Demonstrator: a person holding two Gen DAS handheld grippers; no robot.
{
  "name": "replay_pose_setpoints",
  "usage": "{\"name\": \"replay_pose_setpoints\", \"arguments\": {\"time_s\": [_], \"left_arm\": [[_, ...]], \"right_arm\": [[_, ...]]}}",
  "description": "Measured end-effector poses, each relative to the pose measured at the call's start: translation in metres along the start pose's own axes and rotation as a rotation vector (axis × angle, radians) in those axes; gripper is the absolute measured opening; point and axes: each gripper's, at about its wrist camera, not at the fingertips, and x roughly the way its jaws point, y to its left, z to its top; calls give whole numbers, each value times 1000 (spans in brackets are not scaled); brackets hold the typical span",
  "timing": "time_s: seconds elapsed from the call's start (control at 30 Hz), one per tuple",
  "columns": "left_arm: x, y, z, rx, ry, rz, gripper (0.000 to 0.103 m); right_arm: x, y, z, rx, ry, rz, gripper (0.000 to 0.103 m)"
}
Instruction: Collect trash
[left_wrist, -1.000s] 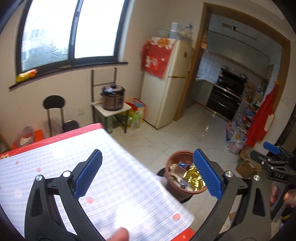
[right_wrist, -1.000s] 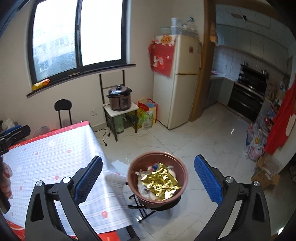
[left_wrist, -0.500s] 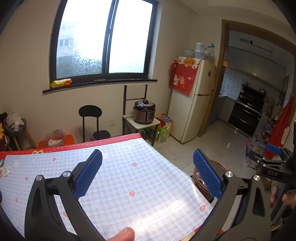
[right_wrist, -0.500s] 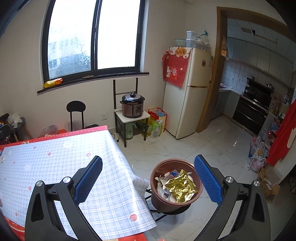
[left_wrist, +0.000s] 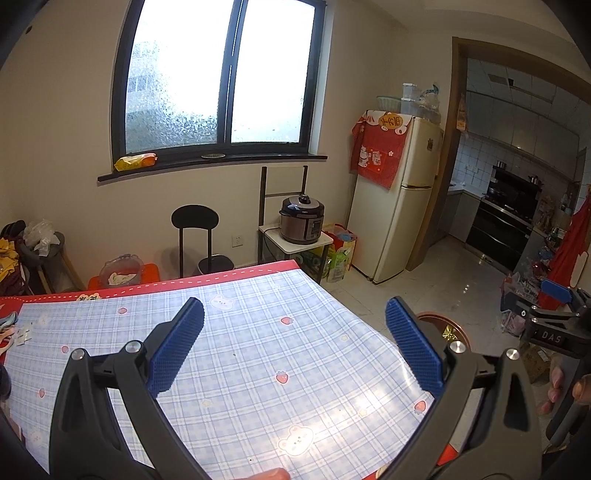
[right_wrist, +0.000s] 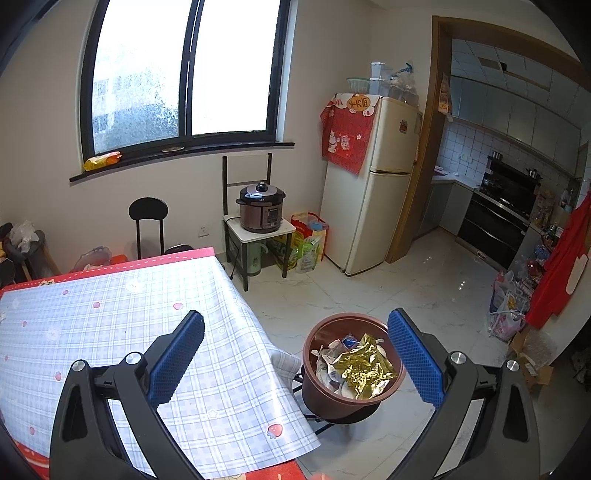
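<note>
Kitchen-dining room seen from 2 wrist cameras.

Left wrist view: the left hand-held gripper (left_wrist: 293, 349), black with blue ribbed pads, has its jaws spread wide and holds nothing. It hangs over a table (left_wrist: 258, 369) covered in a glossy blue-and-white checked cloth printed with strawberries and bears. Just past the table's right corner, the rim of a round brown plastic trash bin (left_wrist: 448, 325) peeks out behind the right finger, a scrap of gold foil showing inside. At the far right edge, the right hand-held gripper (left_wrist: 554, 321) appears, gripped by a hand.

Right wrist view: the right hand-held gripper (right_wrist: 295, 358) is also spread wide and empty. The round brown bin (right_wrist: 351, 391) stands on the white tiled floor (right_wrist: 424, 280) just beside the table's hanging cloth corner (right_wrist: 221, 369). It holds a crumpled gold foil wrapper (right_wrist: 364, 371) on top of white paper and packaging scraps (right_wrist: 328, 362). Beyond stand a cream refrigerator (right_wrist: 373, 206) and a pressure cooker (right_wrist: 261, 207) on a small stand.
</note>
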Motion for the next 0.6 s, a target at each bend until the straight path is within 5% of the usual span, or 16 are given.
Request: {"name": "replay_pose_setpoints", "arguments": {"time_s": [0.6], "left_arm": [[0,-6,2,3,3,-19,97]], "right_arm": [[-2,-1,-4,2,2,6,98]]}}
